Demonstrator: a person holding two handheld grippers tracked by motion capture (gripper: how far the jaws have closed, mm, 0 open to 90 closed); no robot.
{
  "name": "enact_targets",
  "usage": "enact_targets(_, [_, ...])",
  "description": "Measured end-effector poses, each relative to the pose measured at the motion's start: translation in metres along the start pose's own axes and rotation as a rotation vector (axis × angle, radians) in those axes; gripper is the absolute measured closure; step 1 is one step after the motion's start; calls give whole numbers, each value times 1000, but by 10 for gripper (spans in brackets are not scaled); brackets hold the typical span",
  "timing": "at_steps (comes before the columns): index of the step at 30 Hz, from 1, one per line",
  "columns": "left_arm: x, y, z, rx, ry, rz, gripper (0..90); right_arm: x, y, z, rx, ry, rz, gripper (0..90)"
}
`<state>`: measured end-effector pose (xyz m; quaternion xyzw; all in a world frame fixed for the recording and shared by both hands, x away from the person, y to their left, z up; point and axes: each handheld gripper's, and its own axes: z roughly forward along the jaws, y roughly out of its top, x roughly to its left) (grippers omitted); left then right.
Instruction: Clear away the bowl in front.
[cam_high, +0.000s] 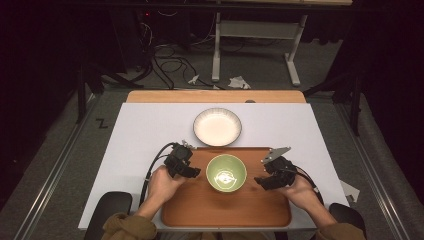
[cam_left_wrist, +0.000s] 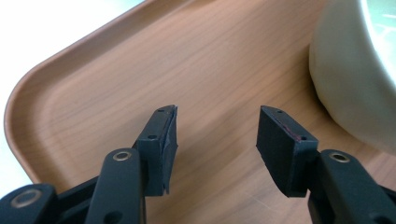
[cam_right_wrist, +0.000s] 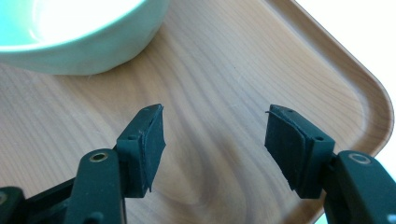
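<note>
Item 1: green bowl (cam_high: 226, 172), standing upright at the middle of the wooden tray (cam_high: 225, 212), toward its far edge. I judged it glazed ceramic: stiff, slippery, breakable, of moderate weight. I judged the rim the best place to take hold, one jaw inside and one outside; the rounded wall offered little purchase.

Item 2: white ribbed bowl (cam_high: 217, 126), on the white counter (cam_high: 140, 130) just beyond the tray's far edge, apart from the green bowl. Probably as hard and fragile.

Item 3: left gripper (cam_high: 184, 165), held at the tray's far left, just left of the green bowl. In the left gripper view its jaws stood released with nothing between them, low over bare wood, the bowl's wall to one side.

Item 4: right gripper (cam_high: 272, 177), at the tray's right side, near the bowl's right. Its jaws also stood parted and empty over the tray's rounded corner.

Edges and room: the tray had a raised lip all round, which I judged a snag for anything slid off. The near half of the tray lay bare; the counter was open left and right of it.
</note>
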<state>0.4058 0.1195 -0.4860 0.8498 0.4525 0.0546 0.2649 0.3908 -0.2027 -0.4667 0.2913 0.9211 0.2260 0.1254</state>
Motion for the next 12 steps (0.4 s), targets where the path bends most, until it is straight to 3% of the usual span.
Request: enact_targets(12, [2, 0, 1, 12, -12, -7, 466, -2, 0, 0, 0, 7, 6, 379])
